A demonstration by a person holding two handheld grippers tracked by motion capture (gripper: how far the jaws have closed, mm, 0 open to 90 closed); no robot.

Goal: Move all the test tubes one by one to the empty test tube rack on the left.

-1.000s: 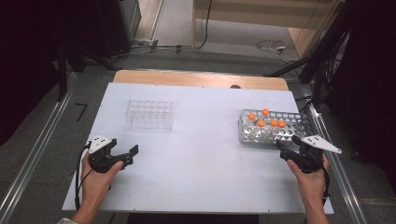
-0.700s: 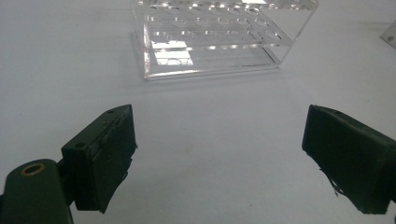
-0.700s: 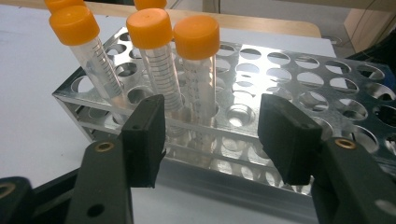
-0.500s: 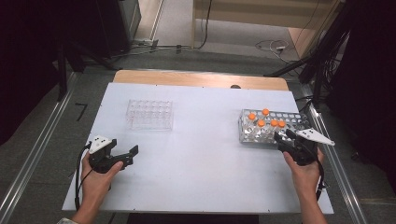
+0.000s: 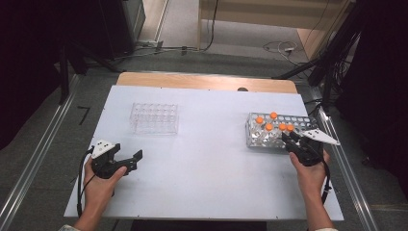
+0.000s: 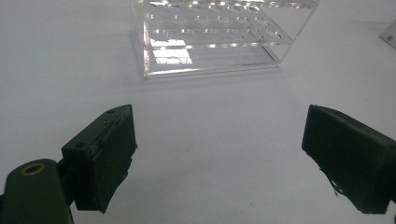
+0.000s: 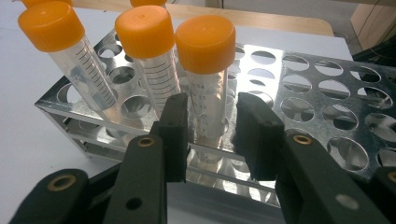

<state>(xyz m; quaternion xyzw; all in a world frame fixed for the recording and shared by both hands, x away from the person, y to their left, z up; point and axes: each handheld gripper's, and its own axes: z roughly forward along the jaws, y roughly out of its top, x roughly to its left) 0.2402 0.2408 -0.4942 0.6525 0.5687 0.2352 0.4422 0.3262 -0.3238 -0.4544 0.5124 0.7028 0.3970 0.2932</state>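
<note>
Step in hand looks like pickup: your right gripper [image 7: 208, 128] is at the near right corner of the metal rack [image 5: 298, 120], jaws either side of the nearest orange-capped tube [image 7: 206, 88]. Earlier frames are given, so note it: jaws have just been closing, tube betw. them. In the right gripper view the left pad looks about touching the tube wall, the right pad sits a sliver off, so call it narrowed but not yet gripping; can't confirm full contact. Tube stands upright in its hole, two more capped tubes just to its left in that view, five orange caps in all on the high view. Next move, by my read: finish the squeeze below the cap, then lift straight up so the tube clears the hole w/o dragging the rack or knocking neighbours. Likely destination is the clear plastic rack [image 5: 155, 118], far left, empty. Your right hand [image 5: 308, 168] reaches fwd from the near edge, wrist level. Left gripper [image 5: 124, 162] rests on the white table [image 5: 202, 163] near left, jaws wide apart, holding nothing, pointed toward the clear rack.
</note>
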